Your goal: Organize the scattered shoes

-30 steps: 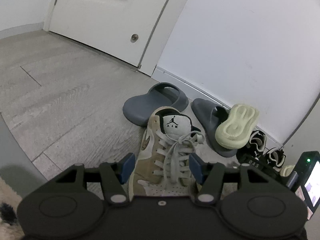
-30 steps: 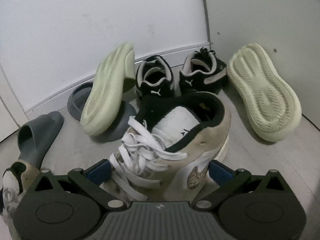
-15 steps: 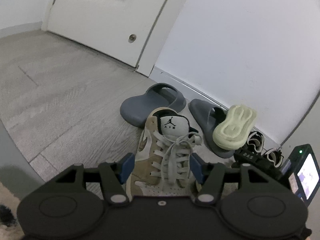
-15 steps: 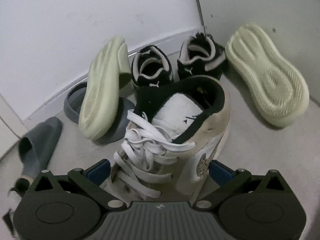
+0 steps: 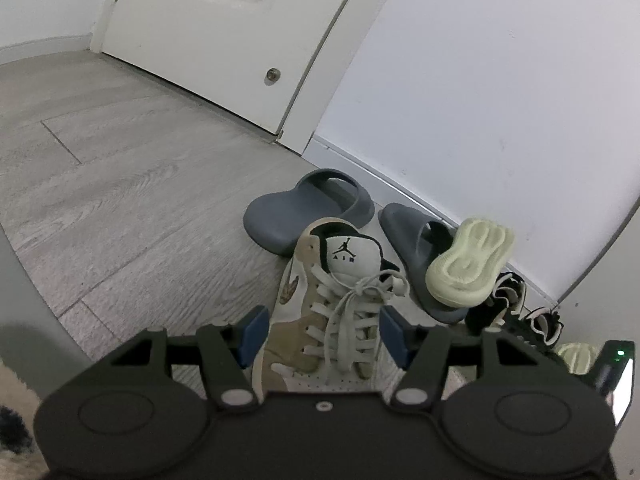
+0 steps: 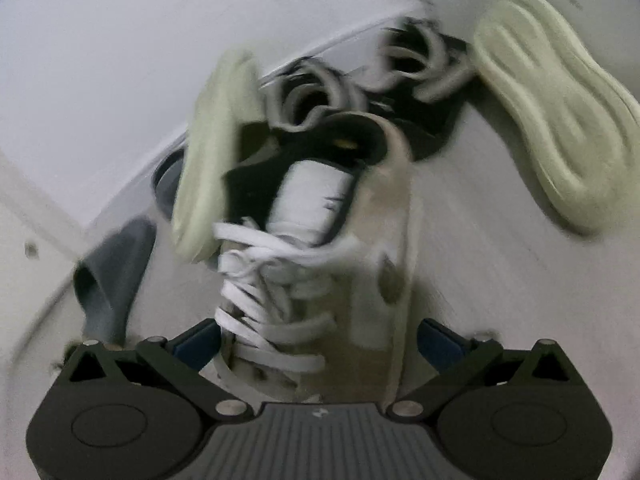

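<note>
**Right sneaker swings up toward the corner**

Since a moment ago, the right gripper [image 6: 320,338] has carried its tan sneaker [image 6: 320,240] closer to the black shoes [image 6: 400,76], blurring the view. Both grippers clamp a sneaker's sides. Left gripper [image 5: 320,334] holds its sneaker [image 5: 332,300] near the grey slides [image 5: 308,208] by the wall [image 5: 480,100].
</note>
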`<state>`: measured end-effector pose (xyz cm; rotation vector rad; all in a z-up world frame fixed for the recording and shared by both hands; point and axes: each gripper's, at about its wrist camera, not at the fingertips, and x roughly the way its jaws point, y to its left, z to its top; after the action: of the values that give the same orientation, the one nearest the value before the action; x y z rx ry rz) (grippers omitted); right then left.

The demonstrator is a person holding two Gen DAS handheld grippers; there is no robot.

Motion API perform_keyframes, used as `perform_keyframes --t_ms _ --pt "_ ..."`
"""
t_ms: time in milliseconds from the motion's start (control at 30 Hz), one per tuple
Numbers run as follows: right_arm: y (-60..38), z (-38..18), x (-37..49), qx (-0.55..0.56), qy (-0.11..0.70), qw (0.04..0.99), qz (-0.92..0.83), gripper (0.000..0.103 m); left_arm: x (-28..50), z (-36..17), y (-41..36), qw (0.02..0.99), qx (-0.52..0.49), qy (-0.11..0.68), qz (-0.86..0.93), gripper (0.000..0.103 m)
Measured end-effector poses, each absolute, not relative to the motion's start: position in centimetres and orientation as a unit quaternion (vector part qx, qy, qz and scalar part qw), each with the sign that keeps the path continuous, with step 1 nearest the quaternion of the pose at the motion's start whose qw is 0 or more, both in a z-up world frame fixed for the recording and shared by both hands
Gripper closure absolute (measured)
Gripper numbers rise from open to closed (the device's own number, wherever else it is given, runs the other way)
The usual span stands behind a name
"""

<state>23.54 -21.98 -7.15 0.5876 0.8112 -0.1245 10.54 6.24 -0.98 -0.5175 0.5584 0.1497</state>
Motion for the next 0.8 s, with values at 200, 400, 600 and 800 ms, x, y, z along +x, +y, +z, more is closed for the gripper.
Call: perform_keyframes --t_ms 200,400,600,800 --pt "-17.9 -7.5 24.8 0.126 0.394 0.908 -0.068 0.000 10.8 -1.1 6.4 0.924 -0.255 0.277 0.074 0.040" --pt "-18.9 -7.7 23.9 0.104 0.390 0.915 -0.025 0.002 10.5 -0.8 6.4 0.926 -0.253 0.270 0.071 0.040" --pt "-18.3 -7.0 21.6 0.041 0.415 0.905 0.081 0.006 9.4 0.6 7.5 0.934 -0.254 0.240 0.073 0.040" --pt "-13.8 -7.1 19.1 0.023 0.417 0.897 0.142 0.006 7.8 3.6 9.2 0.955 -0.205 0.201 0.077 0.037"
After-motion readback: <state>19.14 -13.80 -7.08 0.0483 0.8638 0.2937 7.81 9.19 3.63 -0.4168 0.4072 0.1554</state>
